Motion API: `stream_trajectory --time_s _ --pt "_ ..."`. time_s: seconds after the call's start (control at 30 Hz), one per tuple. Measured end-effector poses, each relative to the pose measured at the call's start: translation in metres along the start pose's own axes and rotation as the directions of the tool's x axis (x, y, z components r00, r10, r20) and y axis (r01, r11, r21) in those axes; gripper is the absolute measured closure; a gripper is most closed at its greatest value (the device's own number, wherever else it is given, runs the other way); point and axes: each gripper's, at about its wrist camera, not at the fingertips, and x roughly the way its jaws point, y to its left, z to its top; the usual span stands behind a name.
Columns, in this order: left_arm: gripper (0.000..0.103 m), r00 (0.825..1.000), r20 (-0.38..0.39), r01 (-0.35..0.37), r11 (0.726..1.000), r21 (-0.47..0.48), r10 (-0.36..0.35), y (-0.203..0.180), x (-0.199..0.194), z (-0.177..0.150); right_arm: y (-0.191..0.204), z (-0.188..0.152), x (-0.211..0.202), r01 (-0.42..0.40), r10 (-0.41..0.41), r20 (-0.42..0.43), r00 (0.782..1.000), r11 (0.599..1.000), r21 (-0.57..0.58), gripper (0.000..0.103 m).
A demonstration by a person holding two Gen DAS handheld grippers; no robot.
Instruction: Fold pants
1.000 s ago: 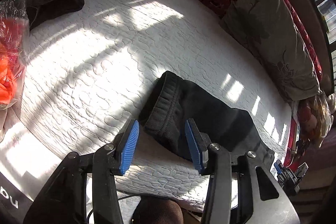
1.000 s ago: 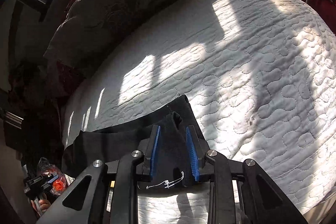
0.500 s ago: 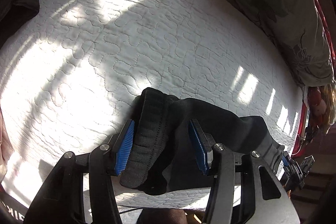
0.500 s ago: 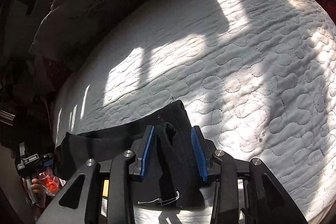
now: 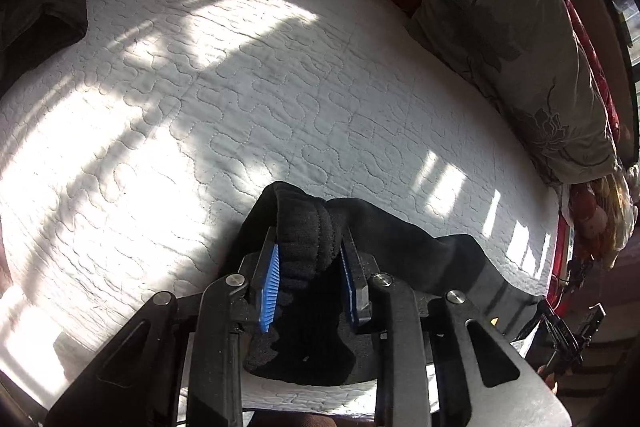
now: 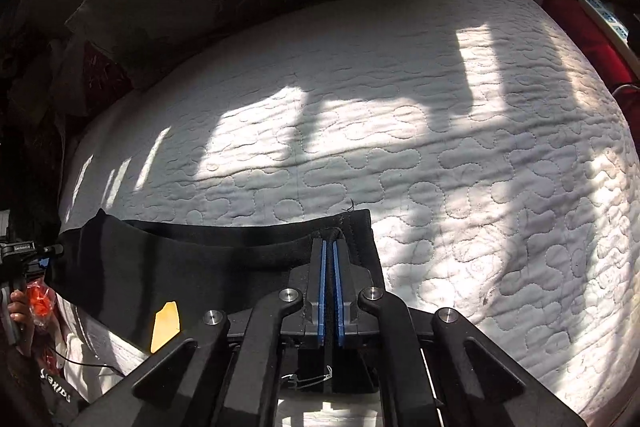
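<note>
The black knit pants (image 5: 400,247) are laid along the near edge of the white quilted mattress cover (image 5: 240,99), in the lower middle of both wrist views. In the left wrist view the thick ribbed waistband (image 5: 308,227) is bunched between the blue pads of the left gripper (image 5: 308,267); its jaws have just been closing and are now narrowed onto that roll of fabric, which is pressed from both sides. From there the garment runs off toward the lower right of the frame.

In the right wrist view the hemmed leg end (image 6: 352,227) is pinched by the right gripper (image 6: 330,259), whose jaws have just been closing and now stand almost together with only a thin fold of cloth between the pads. From that end the pants stretch away to the lower left of the frame.

The long axis of the garment is thus seen to run between the two grippers, one end in each, with neither nearer the middle. A fold would be judged to depend on one end being carried along that axis to the other. The grey flowered pillow (image 5: 512,47) lies well apart, at the upper right.
</note>
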Motion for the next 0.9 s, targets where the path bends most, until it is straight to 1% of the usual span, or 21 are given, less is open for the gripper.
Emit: stream_trajectory --time_s 0.03,0.07,0.13,0.27,0.33,0.37,0.4,0.43,0.5,0.53,0.57,0.6,0.63,0.67,0.73,0.8,0.9 --pt "0.080 1.000 -0.014 -0.011 1.000 -0.005 0.011 0.002 0.005 0.000 -0.004 0.005 -0.009 -0.021 0.021 0.026 0.999 1.000 0.018 0.100" --pt "0.080 0.999 -0.033 -0.025 1.000 -0.012 0.024 0.005 0.012 0.001 -0.007 0.009 -0.012 -0.024 0.023 0.035 0.999 0.999 0.036 0.100" --pt "0.080 0.997 -0.067 -0.046 0.999 -0.019 0.044 0.010 0.026 0.000 -0.015 0.012 -0.004 0.008 -0.009 0.011 1.000 0.999 0.049 0.100" --pt "0.079 0.993 -0.111 -0.047 0.998 -0.042 0.043 0.017 0.037 -0.001 -0.024 0.001 0.016 0.024 -0.022 -0.025 0.999 0.995 0.092 0.100" --pt "0.075 0.992 -0.124 -0.035 0.998 -0.058 0.027 0.019 0.035 0.001 -0.027 -0.004 0.025 0.055 -0.051 -0.037 0.998 0.993 0.103 0.091" --pt "0.075 0.992 -0.127 -0.019 0.997 -0.072 0.010 0.020 0.031 0.002 -0.028 -0.005 0.028 0.059 -0.055 -0.047 0.997 0.993 0.104 0.089" --pt "0.074 0.992 -0.124 0.002 0.996 -0.087 -0.013 0.024 0.025 0.002 -0.030 -0.005 0.027 0.069 -0.065 -0.046 0.997 0.991 0.112 0.082" --pt "0.072 0.993 -0.118 0.016 0.995 -0.096 -0.027 0.026 0.019 0.002 -0.032 -0.005 0.023 0.073 -0.069 -0.038 0.997 0.989 0.127 0.073" --pt "0.065 0.997 -0.082 0.008 0.995 -0.102 -0.016 0.030 0.002 -0.003 -0.036 -0.004 0.007 0.076 -0.078 0.002 0.997 0.984 0.160 0.071" --pt "0.064 0.999 -0.054 -0.004 0.995 -0.102 -0.002 0.034 -0.009 -0.007 -0.038 -0.005 -0.006 0.066 -0.074 0.034 0.997 0.982 0.175 0.071" --pt "0.064 0.999 -0.030 -0.016 0.995 -0.096 0.013 0.035 -0.019 -0.013 -0.037 -0.007 -0.015 0.047 -0.057 0.057 0.997 0.983 0.175 0.070" --pt "0.063 1.000 -0.016 -0.012 0.996 -0.090 0.011 0.034 -0.027 -0.020 -0.035 -0.009 -0.025 0.019 -0.031 0.074 0.997 0.986 0.164 0.067" --pt "0.062 1.000 -0.005 0.007 0.996 -0.084 -0.008 0.033 -0.032 -0.029 -0.031 -0.013 -0.034 -0.007 -0.005 0.081 0.997 0.989 0.148 0.063" --pt "0.060 1.000 0.000 0.029 0.996 -0.079 -0.029 0.031 -0.037 -0.038 -0.028 -0.018 -0.040 -0.031 0.020 0.083 0.996 0.991 0.132 0.061" --pt "0.052 0.998 0.001 0.065 0.996 -0.065 -0.065 0.023 -0.036 -0.056 -0.025 -0.031 -0.048 -0.081 0.072 0.070 0.995 0.989 0.125 0.058" --pt "0.052 0.997 -0.010 0.079 0.995 -0.058 -0.080 0.018 -0.031 -0.069 -0.028 -0.044 -0.047 -0.127 0.121 0.042 0.992 0.979 0.161 0.057" --pt "0.052 0.995 -0.047 0.080 0.995 -0.064 -0.083 0.008 -0.013 -0.079 -0.023 -0.057 -0.032 -0.163 0.169 -0.011 0.986 0.963 0.214 0.057"
